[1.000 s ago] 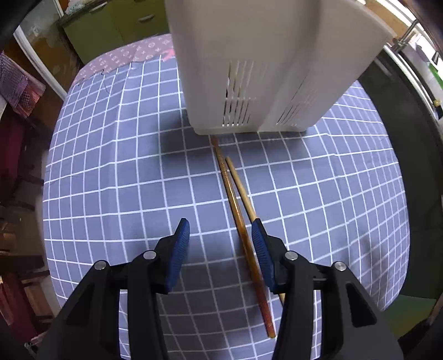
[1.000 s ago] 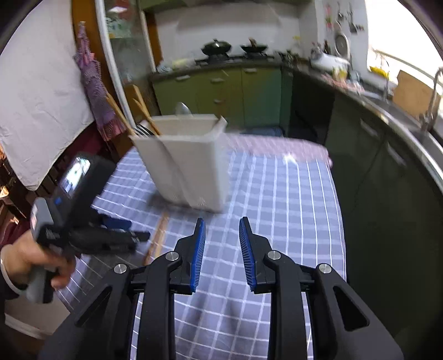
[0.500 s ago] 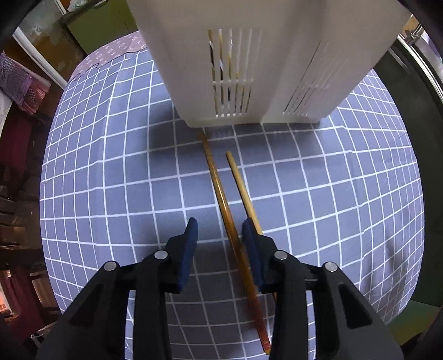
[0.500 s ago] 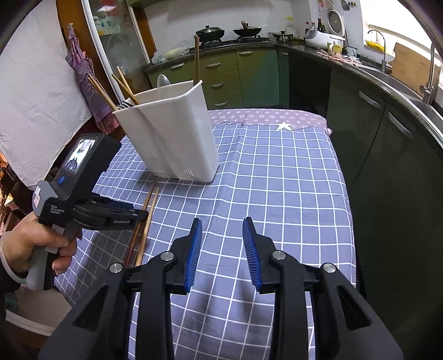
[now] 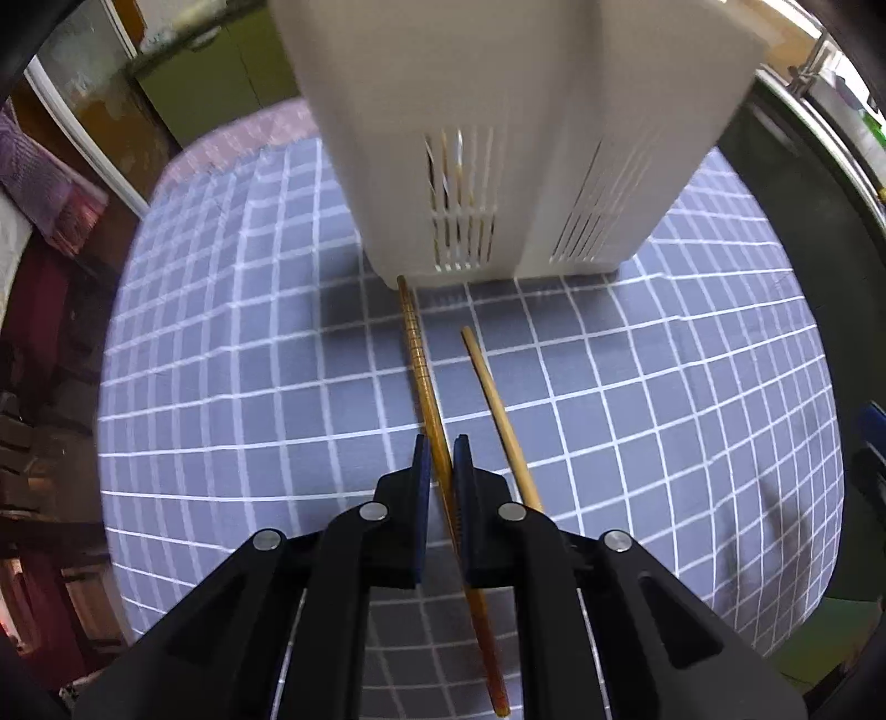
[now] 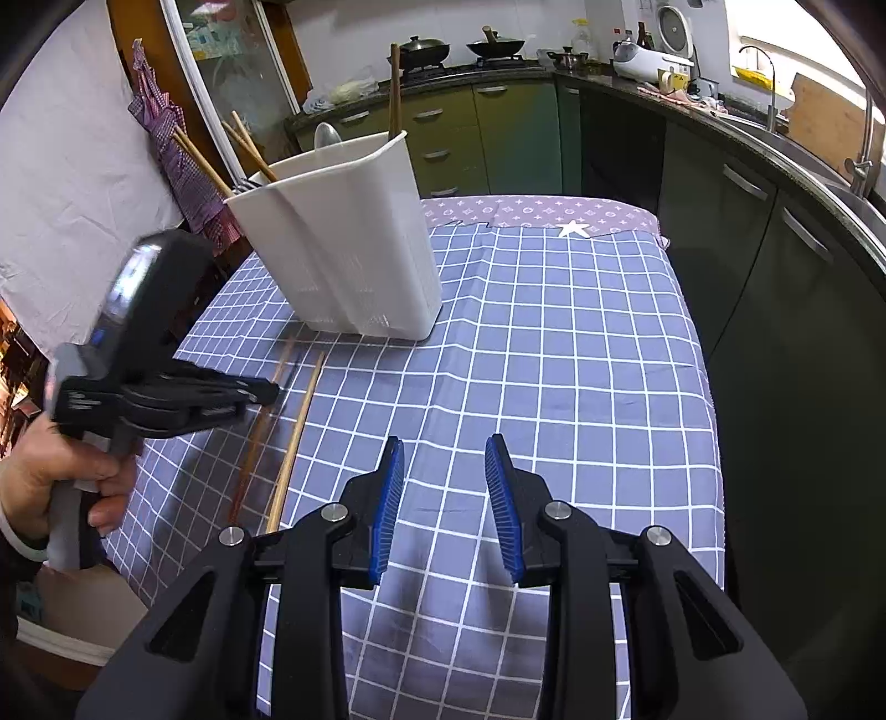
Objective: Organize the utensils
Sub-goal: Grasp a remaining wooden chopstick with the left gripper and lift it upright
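Note:
A white slotted utensil holder (image 5: 498,144) stands on the blue checked tablecloth; it also shows in the right wrist view (image 6: 343,249) with chopsticks, a spoon and a fork in it. Two chopsticks lie before it: a dark brown one (image 5: 421,365) and a lighter one (image 5: 493,399). My left gripper (image 5: 441,448) is shut on the dark brown chopstick near its middle; it shows in the right wrist view (image 6: 266,393) too. The lighter chopstick (image 6: 296,437) lies just right of it. My right gripper (image 6: 444,448) is open and empty above the cloth.
The table's right edge (image 6: 703,354) borders dark green kitchen cabinets (image 6: 747,232). A counter with pots (image 6: 459,50) runs behind. A checked cloth hangs at the left (image 6: 177,166). The tablecloth (image 6: 554,332) spreads right of the holder.
My left gripper's jaws have closed from wide open onto the dark brown chopstick. The right gripper has drawn back a little and stays open.

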Tool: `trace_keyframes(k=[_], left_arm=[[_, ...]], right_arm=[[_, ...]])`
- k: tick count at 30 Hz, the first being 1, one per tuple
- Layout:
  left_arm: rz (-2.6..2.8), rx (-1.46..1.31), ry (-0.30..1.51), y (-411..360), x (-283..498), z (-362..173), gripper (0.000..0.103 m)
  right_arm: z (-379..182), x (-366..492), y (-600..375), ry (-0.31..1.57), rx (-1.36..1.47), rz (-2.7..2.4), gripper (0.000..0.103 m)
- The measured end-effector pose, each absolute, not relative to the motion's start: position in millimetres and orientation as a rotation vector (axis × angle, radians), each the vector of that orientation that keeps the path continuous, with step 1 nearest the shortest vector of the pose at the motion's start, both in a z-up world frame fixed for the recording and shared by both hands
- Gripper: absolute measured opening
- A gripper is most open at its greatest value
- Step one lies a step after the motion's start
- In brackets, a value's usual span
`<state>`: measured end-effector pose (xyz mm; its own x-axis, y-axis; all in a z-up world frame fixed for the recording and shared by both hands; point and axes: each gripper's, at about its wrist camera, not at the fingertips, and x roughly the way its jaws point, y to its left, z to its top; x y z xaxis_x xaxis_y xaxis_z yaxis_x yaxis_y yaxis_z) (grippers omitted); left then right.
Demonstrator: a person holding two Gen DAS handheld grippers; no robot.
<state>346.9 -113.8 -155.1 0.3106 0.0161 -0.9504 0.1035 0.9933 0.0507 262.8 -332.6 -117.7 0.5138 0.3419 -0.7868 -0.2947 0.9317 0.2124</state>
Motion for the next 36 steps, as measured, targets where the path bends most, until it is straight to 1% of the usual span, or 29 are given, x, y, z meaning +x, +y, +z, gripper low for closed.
trace_keyframes(k=[2,8,14,17,21,24,27,36], left_arm=[[-0.065,0.118,1.216,-111,336,-143,0.008],[-0.093,0.121,1.103,-101,297,-106,0.008],[-0.093,0.139,0.945,-87,253,-68,0.007],[-0.088,0.148,0.884,-78,237,-54,0.007],[-0.088,0.146,0.855,-69,224,-45,0.007],[-0.094,0.140,0.875,-64,222,-46,0.007],[-0.106,0.073,0.960,-57,239,-57,0.007],[-0.034,-0.069,1.197,-65,321,-127,0.007]], right_arm=[[-118,262,-330,0.961,0.052,0.388,0.034],[-118,259,-317,0.965,0.033,0.406,0.035],[-117,257,-306,0.979,0.023,0.428,0.035],[-122,260,-296,1.009,0.015,0.447,0.035],[-138,275,-273,1.084,-0.009,0.479,0.035],[-151,290,-253,1.133,-0.036,0.482,0.035],[-157,301,-238,1.149,-0.051,0.474,0.035],[-147,299,-234,1.118,-0.100,0.445,0.035]])
